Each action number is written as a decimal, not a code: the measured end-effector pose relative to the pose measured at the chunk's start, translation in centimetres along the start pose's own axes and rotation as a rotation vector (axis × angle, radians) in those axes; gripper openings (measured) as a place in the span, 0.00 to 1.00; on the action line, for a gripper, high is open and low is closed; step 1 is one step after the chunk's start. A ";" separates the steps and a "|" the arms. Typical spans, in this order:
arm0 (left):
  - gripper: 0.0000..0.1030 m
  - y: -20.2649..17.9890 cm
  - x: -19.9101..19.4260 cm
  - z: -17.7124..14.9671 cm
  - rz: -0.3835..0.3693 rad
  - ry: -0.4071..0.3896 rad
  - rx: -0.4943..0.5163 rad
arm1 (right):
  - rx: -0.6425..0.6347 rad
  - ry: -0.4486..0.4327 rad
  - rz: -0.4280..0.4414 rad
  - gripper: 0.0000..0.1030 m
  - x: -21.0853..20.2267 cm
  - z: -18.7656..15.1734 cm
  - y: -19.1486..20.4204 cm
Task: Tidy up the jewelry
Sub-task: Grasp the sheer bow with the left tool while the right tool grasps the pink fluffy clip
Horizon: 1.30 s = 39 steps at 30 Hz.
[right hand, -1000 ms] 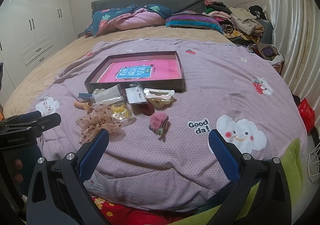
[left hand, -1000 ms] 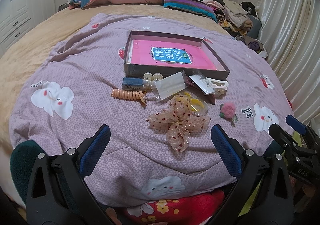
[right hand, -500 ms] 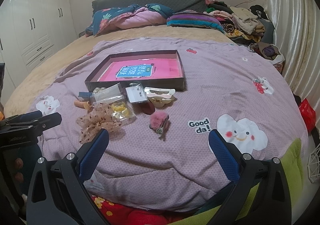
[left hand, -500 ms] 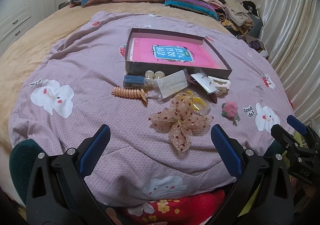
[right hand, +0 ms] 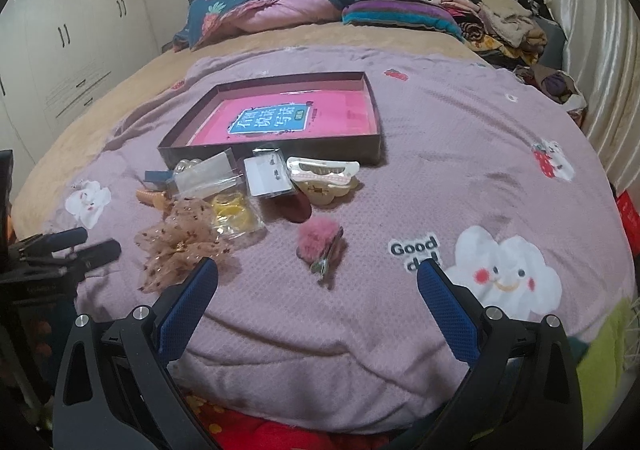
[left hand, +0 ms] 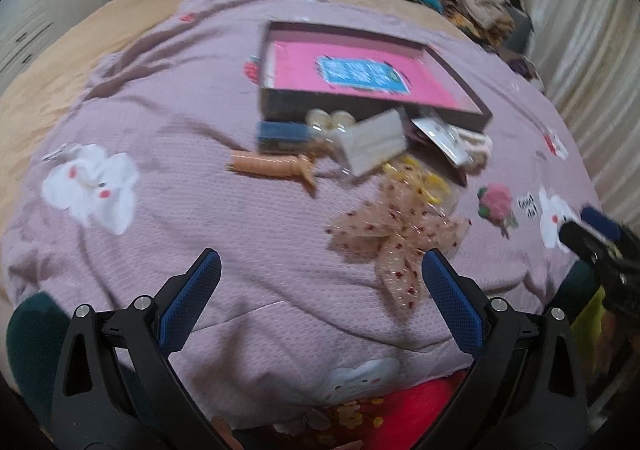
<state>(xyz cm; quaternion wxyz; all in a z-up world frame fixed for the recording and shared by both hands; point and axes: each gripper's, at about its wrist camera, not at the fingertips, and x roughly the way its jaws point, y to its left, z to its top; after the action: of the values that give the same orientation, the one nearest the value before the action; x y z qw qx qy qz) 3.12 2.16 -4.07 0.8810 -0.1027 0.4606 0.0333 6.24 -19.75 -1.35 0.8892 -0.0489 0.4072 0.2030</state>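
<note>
A dark shallow box (left hand: 460,79) (right hand: 372,148) with a pink book inside lies on the purple blanket. In front of it sit a beige dotted bow (left hand: 396,238) (right hand: 180,246), an orange spiral hair tie (left hand: 272,166), yellow hair ties in a clear bag (right hand: 232,212), small packets (right hand: 266,176), a cream claw clip (right hand: 324,178) and a pink fluffy clip (left hand: 496,202) (right hand: 320,242). My left gripper (left hand: 320,274) is open, hovering near the blanket's front edge just left of the bow. My right gripper (right hand: 318,286) is open too, just short of the pink fluffy clip.
Pillows and folded bedding (right hand: 276,6) lie at the head of the bed. A heap of clothes (right hand: 496,22) fills the far right corner beside a curtain (right hand: 592,30). White wardrobes (right hand: 68,46) stand on the left. A red patterned cloth (left hand: 400,410) shows below the blanket's edge.
The left gripper has moved forward and tilted down toward the items, with the view now blurred. The right gripper has crept slightly forward. Nothing was picked up.
</note>
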 end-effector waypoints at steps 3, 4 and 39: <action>0.91 -1.0 1.0 0.2 -0.055 0.009 0.053 | -0.015 0.026 0.000 0.96 1.6 0.5 -0.3; 0.91 -1.3 1.3 0.2 -0.074 -0.001 0.070 | -0.018 0.036 0.000 0.96 2.1 0.6 -0.4; 0.20 -2.1 3.1 2.5 -0.149 -0.006 0.160 | 0.124 0.062 0.078 0.28 6.1 1.9 -5.7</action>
<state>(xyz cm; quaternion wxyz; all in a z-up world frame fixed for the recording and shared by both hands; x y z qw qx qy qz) 7.23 0.56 -4.96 0.8879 -0.0659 0.4501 -0.0687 13.45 -22.53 -5.07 0.8688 0.0159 0.4480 0.2104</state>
